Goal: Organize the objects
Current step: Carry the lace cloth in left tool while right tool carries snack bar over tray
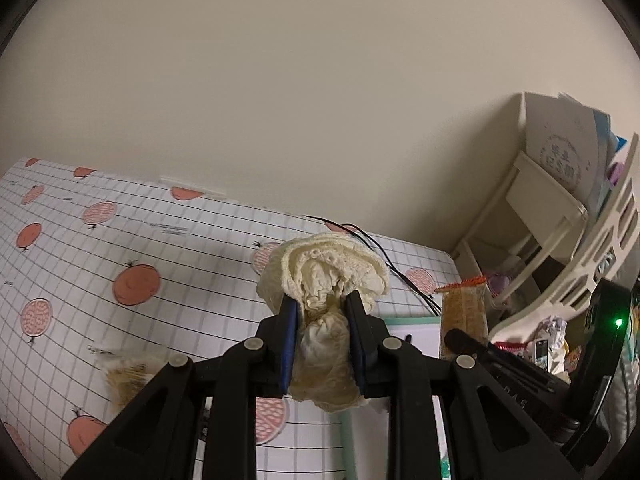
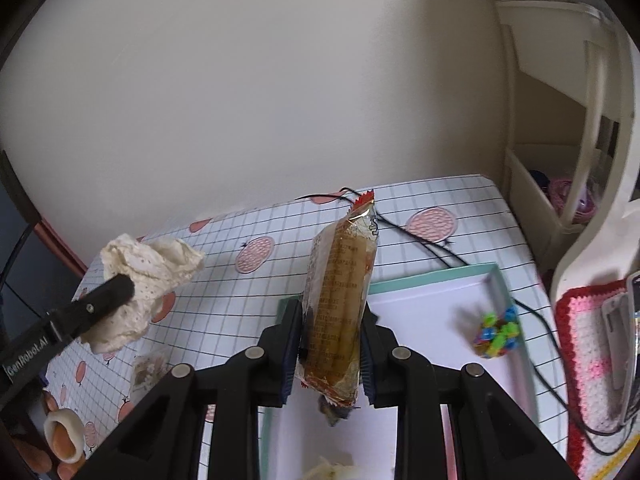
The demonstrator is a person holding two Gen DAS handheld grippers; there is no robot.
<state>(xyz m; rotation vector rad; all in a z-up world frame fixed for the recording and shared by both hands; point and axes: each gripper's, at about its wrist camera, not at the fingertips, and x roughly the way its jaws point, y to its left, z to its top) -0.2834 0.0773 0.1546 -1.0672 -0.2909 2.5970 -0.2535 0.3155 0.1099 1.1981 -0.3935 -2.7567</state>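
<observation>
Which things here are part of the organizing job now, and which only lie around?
In the job:
- cream lace cloth, held in the left gripper
- snack packet, held in the right gripper
- green-rimmed box

Lying about:
- black cable
- colourful beads
- white shelf rack

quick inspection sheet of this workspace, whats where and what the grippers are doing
surface: table under a grid cloth with pink fruit prints.
job's things: cream lace cloth in the left gripper; snack packet in the right gripper; teal-rimmed white tray beneath it.
clutter: colourful bead bundle in the tray; second snack wrapper on the cloth.
grippers: both shut on their items, held above the table.
cables: thin black wires cross the table.
surroundings: plain wall; cream plastic shelf rack at right.
</observation>
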